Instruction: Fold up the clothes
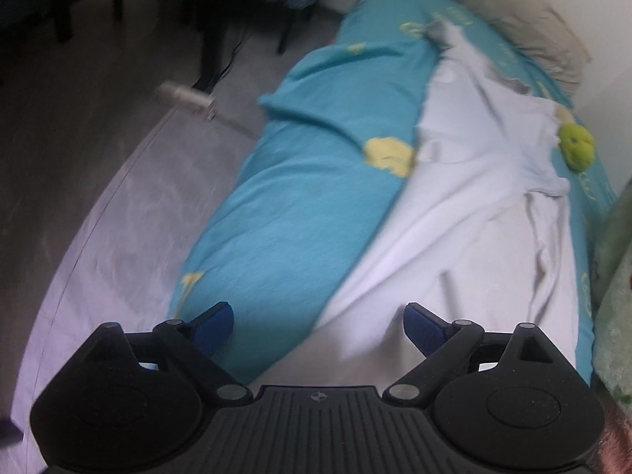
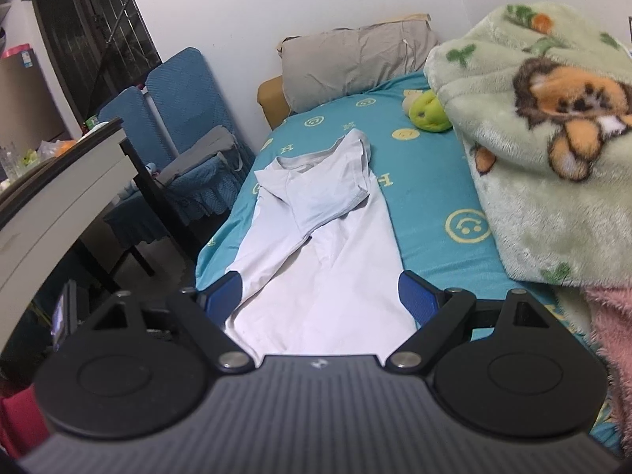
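Left wrist view: blurred white shirt (image 1: 454, 217)

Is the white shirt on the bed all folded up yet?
Partly folded. The white shirt has one sleeve laid across its chest, but its long body still lies spread flat on the blue bed sheet.

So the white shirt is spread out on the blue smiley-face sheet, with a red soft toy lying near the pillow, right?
Not quite: the soft toy is green, not red, as the right wrist view shows. The white shirt does lie on the blue smiley-face sheet, and the toy is near the pillow.
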Action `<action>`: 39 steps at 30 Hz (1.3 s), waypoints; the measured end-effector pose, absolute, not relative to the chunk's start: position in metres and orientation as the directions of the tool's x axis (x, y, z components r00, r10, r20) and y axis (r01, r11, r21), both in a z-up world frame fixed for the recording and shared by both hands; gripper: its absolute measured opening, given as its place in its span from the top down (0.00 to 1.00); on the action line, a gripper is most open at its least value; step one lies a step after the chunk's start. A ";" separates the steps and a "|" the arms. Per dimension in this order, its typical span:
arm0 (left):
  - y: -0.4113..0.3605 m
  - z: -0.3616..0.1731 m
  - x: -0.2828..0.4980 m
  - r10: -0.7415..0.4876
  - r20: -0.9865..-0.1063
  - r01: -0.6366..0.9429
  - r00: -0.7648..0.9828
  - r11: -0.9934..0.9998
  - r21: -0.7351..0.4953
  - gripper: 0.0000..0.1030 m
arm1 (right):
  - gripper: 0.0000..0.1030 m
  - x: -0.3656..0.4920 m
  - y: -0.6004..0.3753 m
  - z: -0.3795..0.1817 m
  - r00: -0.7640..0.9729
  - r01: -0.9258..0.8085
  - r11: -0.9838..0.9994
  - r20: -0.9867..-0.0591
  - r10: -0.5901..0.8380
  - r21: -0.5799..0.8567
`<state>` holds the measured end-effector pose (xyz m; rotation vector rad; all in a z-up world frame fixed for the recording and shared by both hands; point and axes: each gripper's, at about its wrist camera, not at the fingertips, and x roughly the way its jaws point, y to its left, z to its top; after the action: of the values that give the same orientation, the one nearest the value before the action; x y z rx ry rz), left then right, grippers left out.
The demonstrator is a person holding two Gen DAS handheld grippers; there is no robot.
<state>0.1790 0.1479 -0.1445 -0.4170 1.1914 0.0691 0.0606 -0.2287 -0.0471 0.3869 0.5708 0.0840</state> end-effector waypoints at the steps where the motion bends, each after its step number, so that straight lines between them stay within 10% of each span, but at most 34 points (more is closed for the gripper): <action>1: 0.155 -0.146 0.178 -0.169 -0.920 -0.289 0.353 0.916 -0.279 0.11 | 0.15 0.062 -0.229 -0.048 0.837 0.031 0.923 -0.516 0.185 0.383; 12: 0.151 -0.129 0.153 -0.147 -0.967 -0.248 0.206 0.949 -0.197 0.42 | 0.15 0.084 -0.240 -0.071 0.778 0.076 0.884 -0.582 0.238 0.462; 16: 0.123 -0.115 0.140 -0.095 -0.972 -0.084 0.213 0.990 -0.115 0.94 | 0.15 0.088 -0.242 -0.077 0.760 0.090 0.868 -0.597 0.257 0.488; 23: 0.068 -0.058 0.101 0.001 -0.925 0.186 0.381 0.979 0.078 0.98 | 0.15 0.087 -0.246 -0.079 0.754 0.107 0.857 -0.603 0.260 0.504; 39: 0.001 -0.056 0.057 -0.343 -0.852 0.335 0.395 0.918 -0.214 0.99 | 0.14 0.106 -0.259 -0.099 0.727 0.162 0.759 -0.596 0.340 0.631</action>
<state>0.0566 0.0005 -0.0561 -0.0085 1.0821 -0.4298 0.1057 -0.2593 -0.0989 0.7198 0.7662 0.1085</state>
